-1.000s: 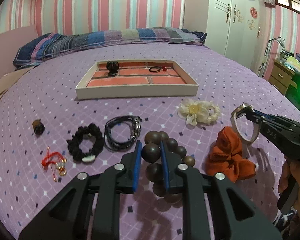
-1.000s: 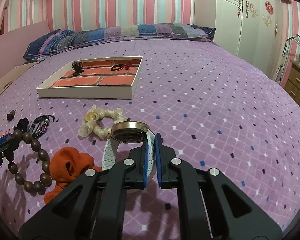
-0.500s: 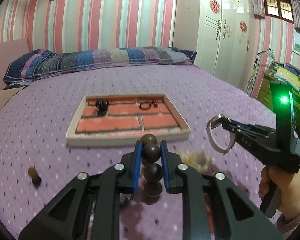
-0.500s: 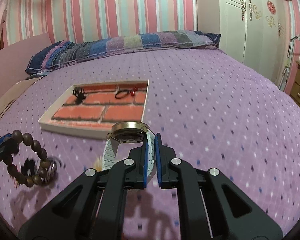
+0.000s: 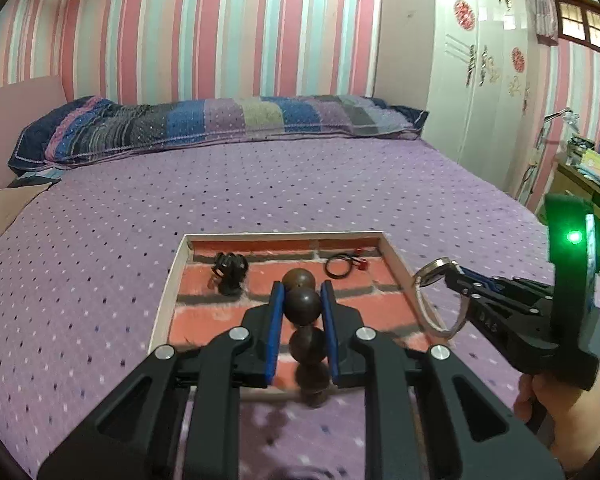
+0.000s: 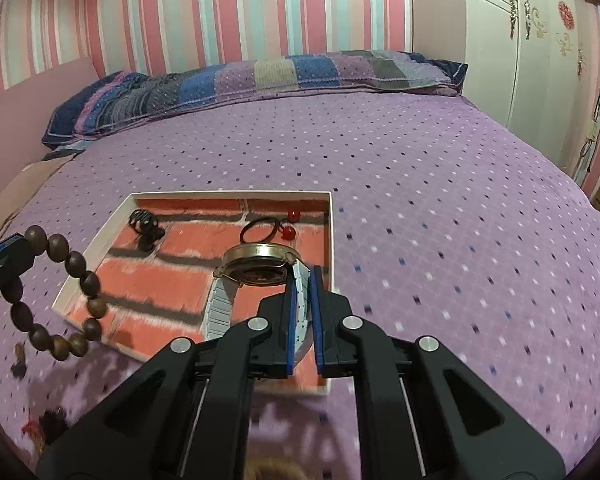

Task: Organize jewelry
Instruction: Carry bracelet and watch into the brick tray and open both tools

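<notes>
Purple dotted bedspread (image 5: 340,184) covers the bed beneath a striped wall. Ahead of both tools lies a shallow white-rimmed tray (image 5: 168,300) with a brick-patterned floor; a black hair clip (image 5: 230,268) rests in its far left corner, and a black ring with red beads (image 6: 266,230) in its far right. The left hand-held gripper (image 5: 302,304) is clamped on one bead of a dark wooden bead bracelet (image 6: 76,300), which hangs over the tray's near left edge. To its right, the right hand-held gripper (image 6: 304,304) is closed on the pale strap of a gold-cased watch (image 6: 260,266), held above the tray's right half.
</notes>
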